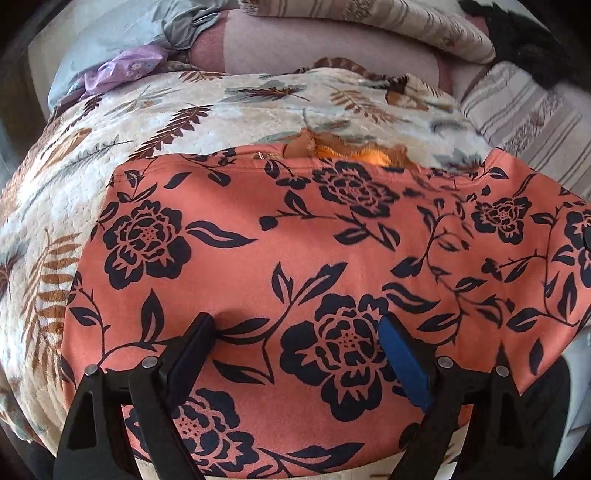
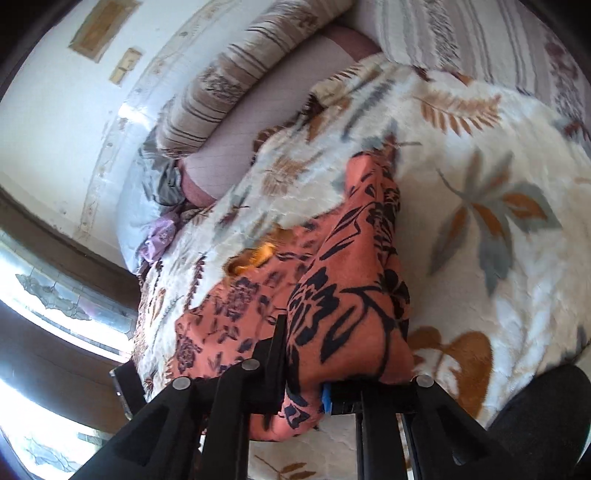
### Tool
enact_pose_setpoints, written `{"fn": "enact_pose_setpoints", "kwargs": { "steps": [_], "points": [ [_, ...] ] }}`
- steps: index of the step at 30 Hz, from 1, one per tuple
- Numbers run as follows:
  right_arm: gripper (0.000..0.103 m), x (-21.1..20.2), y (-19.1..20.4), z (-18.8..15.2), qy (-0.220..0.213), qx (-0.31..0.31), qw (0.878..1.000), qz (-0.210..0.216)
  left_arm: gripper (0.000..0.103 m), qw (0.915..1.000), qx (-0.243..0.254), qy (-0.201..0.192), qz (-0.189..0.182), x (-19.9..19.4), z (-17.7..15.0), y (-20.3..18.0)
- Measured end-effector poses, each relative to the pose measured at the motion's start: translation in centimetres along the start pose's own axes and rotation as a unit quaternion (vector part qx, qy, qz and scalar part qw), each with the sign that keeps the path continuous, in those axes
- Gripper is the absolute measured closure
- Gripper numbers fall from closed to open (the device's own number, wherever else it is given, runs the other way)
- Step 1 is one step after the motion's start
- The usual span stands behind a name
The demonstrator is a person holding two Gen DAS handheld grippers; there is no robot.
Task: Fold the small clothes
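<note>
Pinching a raised fold of the coral floral garment (image 2: 354, 295), the right gripper (image 2: 304, 397) has its jaws clamped on the cloth. Left gripper (image 1: 299, 325) hovers spread wide over the flat garment, nothing held. Leaf-print blanket (image 1: 110, 147) lies bare beyond its edges; striped pillows (image 1: 406, 26) farthest.

Both views show strong fisheye distortion, with dark vignetted corners and curved edges. The left wrist view is evenly daylit and mostly sharp; a bright sunlit patch (image 1: 373, 157) glows at upper centre. The right wrist view is motion-blurred throughout. Its window (image 2: 55, 295) at the left edge is overexposed, and the wall (image 2: 48, 110) at upper left is washed out.
</note>
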State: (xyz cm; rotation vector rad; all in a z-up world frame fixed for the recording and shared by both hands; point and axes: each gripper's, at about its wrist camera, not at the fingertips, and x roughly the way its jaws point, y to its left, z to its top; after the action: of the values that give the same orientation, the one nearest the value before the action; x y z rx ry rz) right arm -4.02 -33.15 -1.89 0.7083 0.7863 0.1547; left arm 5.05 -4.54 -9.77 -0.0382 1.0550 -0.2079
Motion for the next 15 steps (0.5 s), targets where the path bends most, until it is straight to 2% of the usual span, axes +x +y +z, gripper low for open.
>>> {"fn": "enact_pose_setpoints", "kwargs": {
  "steps": [2,3,6,8,9,10,12,13,14,15],
  "points": [
    [0.089,0.3,4.7,-0.1,-0.007,-0.055,0.998,0.024,0.012,0.9971,-0.057,-0.027,-0.044,-2.1,0.5,2.5],
    [0.089,0.7,7.0,-0.5,-0.005,-0.082,0.996,0.038,0.012,0.9929,-0.087,-0.045,-0.068,-3.2,0.7,4.0],
    [0.09,3.1,12.4,-3.4,0.02,-0.153,0.986,0.067,0.012,0.9723,-0.17,-0.075,-0.142,-5.7,1.6,8.5],
    [0.09,5.6,13.8,-6.0,0.049,-0.176,0.98,0.073,0.012,0.9546,-0.202,-0.06,-0.211,-5.6,2.3,10.4],
    [0.09,7.0,14.0,-7.4,0.07,-0.177,0.979,0.078,0.012,0.949,-0.203,-0.043,-0.238,-5.0,2.7,10.7],
    [0.09,8.3,14.1,-8.7,0.087,-0.182,0.976,0.078,0.012,0.9471,-0.194,-0.028,-0.254,-4.3,3.1,10.7],
    [0.09,10.4,13.7,-10.9,0.11,-0.189,0.974,0.067,0.012,0.9455,-0.193,-0.008,-0.262,-2.8,3.7,10.9],
    [0.09,11.4,13.4,-11.5,0.123,-0.183,0.973,0.066,0.012,0.9366,-0.203,0.011,-0.286,-1.8,4.0,11.2],
    [0.09,12.2,13.0,-12.0,0.134,-0.177,0.973,0.065,0.012,0.9233,-0.221,0.034,-0.313,-0.6,4.1,11.6],
    [0.09,12.6,12.8,-12.2,0.14,-0.177,0.972,0.064,0.012,0.9138,-0.246,0.047,-0.32,0.2,4.0,12.2]
  ]
}}
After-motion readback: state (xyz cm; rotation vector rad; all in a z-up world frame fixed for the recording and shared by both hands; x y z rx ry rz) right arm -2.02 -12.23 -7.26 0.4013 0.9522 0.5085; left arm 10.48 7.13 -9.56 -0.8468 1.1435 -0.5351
